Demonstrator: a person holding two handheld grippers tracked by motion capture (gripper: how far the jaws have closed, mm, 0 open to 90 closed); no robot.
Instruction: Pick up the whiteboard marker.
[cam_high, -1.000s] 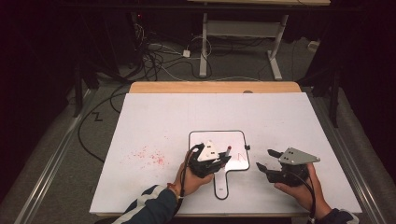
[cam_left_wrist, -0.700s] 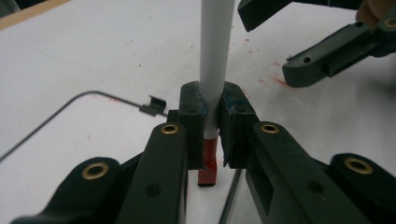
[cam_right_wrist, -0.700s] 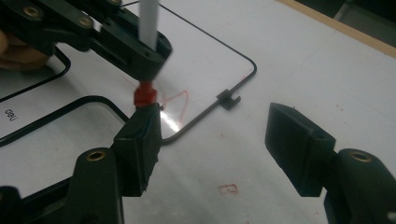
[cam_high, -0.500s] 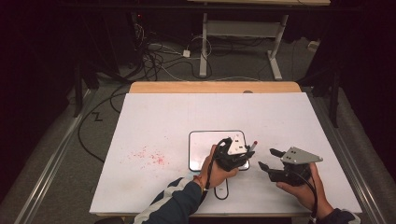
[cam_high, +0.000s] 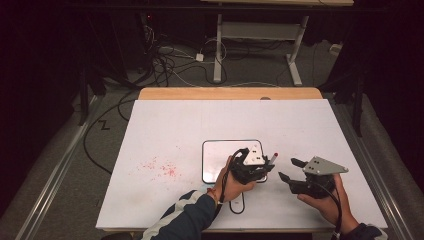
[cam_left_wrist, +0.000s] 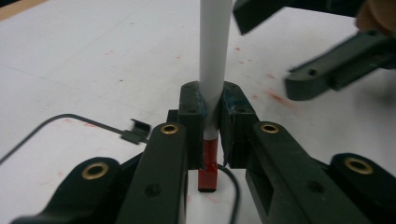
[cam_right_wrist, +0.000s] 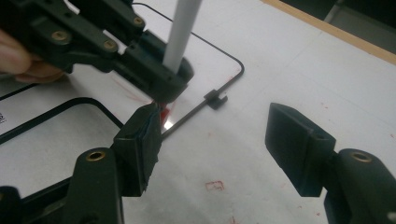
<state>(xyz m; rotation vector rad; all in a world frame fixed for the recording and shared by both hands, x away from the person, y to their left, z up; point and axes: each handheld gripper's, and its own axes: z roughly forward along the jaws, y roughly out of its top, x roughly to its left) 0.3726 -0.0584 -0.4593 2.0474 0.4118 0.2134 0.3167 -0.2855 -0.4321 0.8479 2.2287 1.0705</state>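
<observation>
At the near edge of the white desk (cam_high: 165, 130), a person's left forearm in a striped sleeve (cam_high: 182, 220) reaches in from the bottom, and the left hand-held gripper (cam_high: 252, 167) sits over the near right corner of a small whiteboard (cam_high: 222, 155) with a thin black frame. In the left gripper view its jaws are clenched on a marker (cam_left_wrist: 214, 56): the white barrel stands upright between the two black pads, and its red tip (cam_left_wrist: 208, 170) points down, just at or above the board surface; whether it touches cannot be told. In the high view the marker's red far end (cam_high: 275, 155) pokes out to the upper right of that gripper. To the right and slightly nearer, the right hand-held gripper (cam_high: 290, 170) is held in the person's right hand (cam_high: 327, 202), with its grey three-cornered plate (cam_high: 325, 165) on top; its jaws stand apart with nothing between them, released, and they point left toward the marker. The right gripper view confirms this: the left black pad (cam_right_wrist: 140, 140) sits just beside the left gripper's tip (cam_right_wrist: 161, 77), and the other pad (cam_right_wrist: 299, 140) is well apart from it over bare desk. Left of the whiteboard, red smudges (cam_high: 160, 167) speckle the desk surface. At the far edge a strip of wood (cam_high: 230, 93) shows, and beyond it lie cables (cam_high: 170, 60) on the floor and the legs of a white frame (cam_high: 255, 35).
</observation>
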